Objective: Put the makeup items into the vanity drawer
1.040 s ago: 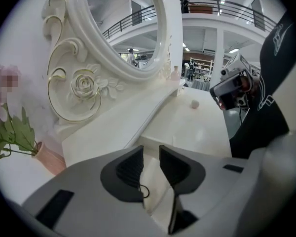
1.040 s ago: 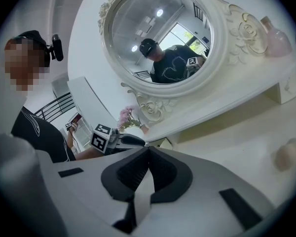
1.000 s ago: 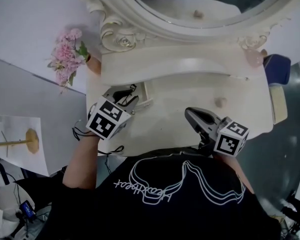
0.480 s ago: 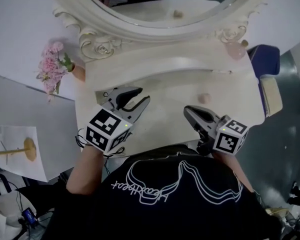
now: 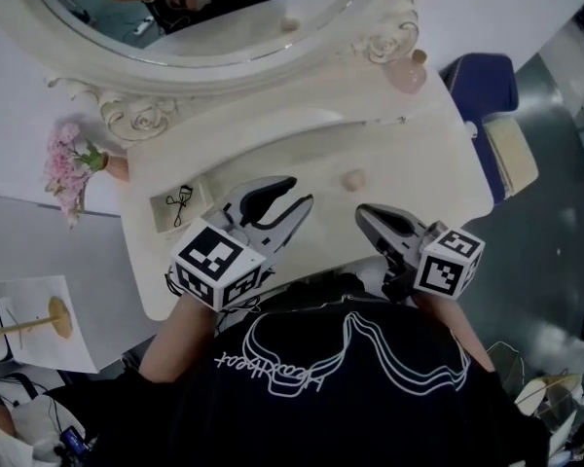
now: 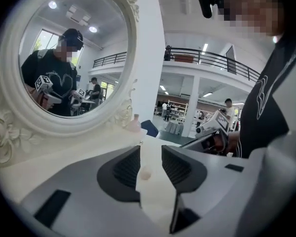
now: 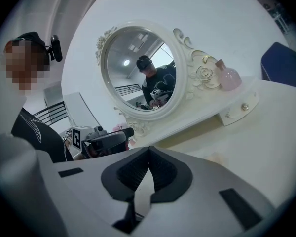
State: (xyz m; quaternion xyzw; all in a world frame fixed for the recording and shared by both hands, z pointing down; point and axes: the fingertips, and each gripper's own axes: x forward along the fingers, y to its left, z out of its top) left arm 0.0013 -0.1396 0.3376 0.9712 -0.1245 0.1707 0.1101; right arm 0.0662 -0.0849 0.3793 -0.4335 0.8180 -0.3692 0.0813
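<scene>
The vanity's small left drawer [image 5: 160, 224] stands open with a black eyelash curler [image 5: 182, 200] lying in it. A small beige round makeup item [image 5: 351, 179] sits on the vanity top, between the two grippers and a little beyond them. My left gripper [image 5: 297, 193] hovers right of the drawer, open, nothing between its jaws. In the left gripper view the beige item [image 6: 146, 173] shows far off through the left gripper [image 6: 150, 154] gap. My right gripper [image 5: 362, 213] is shut and empty near the front edge, its pads [image 7: 138, 174] meeting at the tip.
An oval mirror [image 5: 195, 27] in a carved white frame backs the vanity. A pink perfume bottle [image 5: 406, 74] stands at the back right, pink flowers [image 5: 66, 171] at the left. A blue chair [image 5: 482, 81] is beyond the right end. A raised shelf with a knobbed drawer [image 7: 244, 106] runs under the mirror.
My left gripper has drawn away from the open drawer toward the middle of the vanity top, jaws now apart and empty. The eyelash curler lies in the drawer. The right gripper has hardly moved.
</scene>
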